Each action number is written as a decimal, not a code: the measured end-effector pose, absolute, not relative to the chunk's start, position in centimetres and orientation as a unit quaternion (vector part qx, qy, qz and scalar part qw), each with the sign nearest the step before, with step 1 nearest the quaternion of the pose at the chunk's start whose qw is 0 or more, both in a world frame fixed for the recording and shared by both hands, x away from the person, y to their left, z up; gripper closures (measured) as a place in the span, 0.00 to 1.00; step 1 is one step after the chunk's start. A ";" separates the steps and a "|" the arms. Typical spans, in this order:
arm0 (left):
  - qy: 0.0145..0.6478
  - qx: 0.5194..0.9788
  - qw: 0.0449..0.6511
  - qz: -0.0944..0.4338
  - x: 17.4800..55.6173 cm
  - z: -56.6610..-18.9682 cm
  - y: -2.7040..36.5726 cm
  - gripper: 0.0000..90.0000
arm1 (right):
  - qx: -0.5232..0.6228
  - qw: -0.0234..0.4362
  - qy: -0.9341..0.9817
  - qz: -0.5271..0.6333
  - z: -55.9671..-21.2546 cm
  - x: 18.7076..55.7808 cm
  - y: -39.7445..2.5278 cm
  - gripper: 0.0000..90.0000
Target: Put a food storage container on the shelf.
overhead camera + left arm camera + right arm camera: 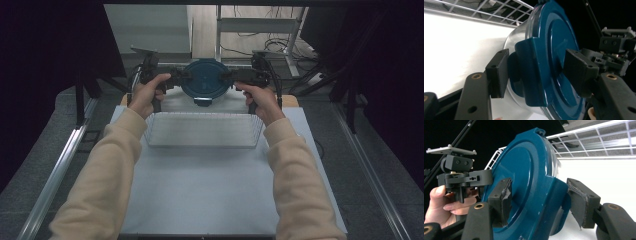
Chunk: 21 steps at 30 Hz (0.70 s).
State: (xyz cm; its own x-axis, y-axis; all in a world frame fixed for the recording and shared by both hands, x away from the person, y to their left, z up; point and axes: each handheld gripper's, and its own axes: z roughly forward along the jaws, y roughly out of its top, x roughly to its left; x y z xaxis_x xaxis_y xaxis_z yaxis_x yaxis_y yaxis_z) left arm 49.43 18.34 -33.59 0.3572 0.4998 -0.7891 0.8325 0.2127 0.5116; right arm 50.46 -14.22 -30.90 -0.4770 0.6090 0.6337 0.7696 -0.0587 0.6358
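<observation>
- Both hands hold a round tub (206, 79) up between them, past the far side of the wire basket (202, 131) that sits on the bench (200, 195).
- The left hand-held gripper (176, 76) is clamped on the latch tab (531, 72) at its side of the lid; its jaws pinch that tab from both faces in the left gripper view.
- The right hand-held gripper (235, 76) does the same on the opposite tab (549, 202), closed around it.
- Biggest risk, probably: the grip is only on the tabs, not the body. If a tab flips open under the load, the clear body could drop out from under the lid.
- The right pads (579, 202) look torn and frayed, so a slip on that side seems likelier, which would let the tub swing down on the left grip alone.
- If the two hands pull apart or twist unevenly, the lid could pop or the tub tip.
- Looks-wise: dark blue glossy lid (524, 177) with raised concentric steps, a few small scuffs, and a see-through body (517, 40) under it. Contents can't be made out.
</observation>
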 end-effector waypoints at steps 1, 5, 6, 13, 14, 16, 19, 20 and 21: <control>0.548 0.606 0.556 -0.154 49.6 -33.8 18.4 0.43 | -0.509 0.078 -0.680 -0.521 -31.0 50.6 -14.2 0.43; 0.553 0.600 0.559 -0.150 49.8 -34.0 18.1 0.43 | -0.526 0.088 -0.669 -0.517 -31.2 50.9 -14.3 0.42; 0.553 0.600 0.559 -0.148 49.9 -34.0 18.1 0.43 | -0.529 0.091 -0.666 -0.518 -31.4 51.0 -14.3 0.42; 0.554 0.599 0.562 -0.137 49.6 -34.1 17.8 0.42 | -0.541 0.103 -0.653 -0.519 -31.9 51.3 -14.6 0.42; 0.554 0.601 0.561 -0.134 49.5 -34.1 17.7 0.42 | -0.543 0.103 -0.652 -0.519 -31.9 51.3 -14.6 0.42; 0.551 0.603 0.561 -0.133 49.4 -34.0 17.7 0.41 | -0.544 0.101 -0.650 -0.520 -31.9 51.4 -14.6 0.42; 0.549 0.611 0.560 -0.110 49.1 -33.8 17.6 0.40 | -0.546 0.100 -0.649 -0.520 -31.9 51.4 -14.5 0.39; 0.548 0.617 0.559 -0.086 48.9 -33.6 17.6 0.38 | -0.546 0.089 -0.654 -0.517 -31.8 51.2 -14.5 0.31; 0.545 0.620 0.561 -0.069 48.6 -33.3 17.6 0.36 | -0.545 0.070 -0.657 -0.516 -31.6 51.1 -14.4 0.26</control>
State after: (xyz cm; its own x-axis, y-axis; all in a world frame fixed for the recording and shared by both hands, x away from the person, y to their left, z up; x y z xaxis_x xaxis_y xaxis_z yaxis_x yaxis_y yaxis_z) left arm 48.64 17.60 -33.34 0.3965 0.5982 -0.6963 0.7526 0.2225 0.6198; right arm 51.07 -14.40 -31.61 -0.3970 0.6441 0.6538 0.7880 -0.1260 0.6026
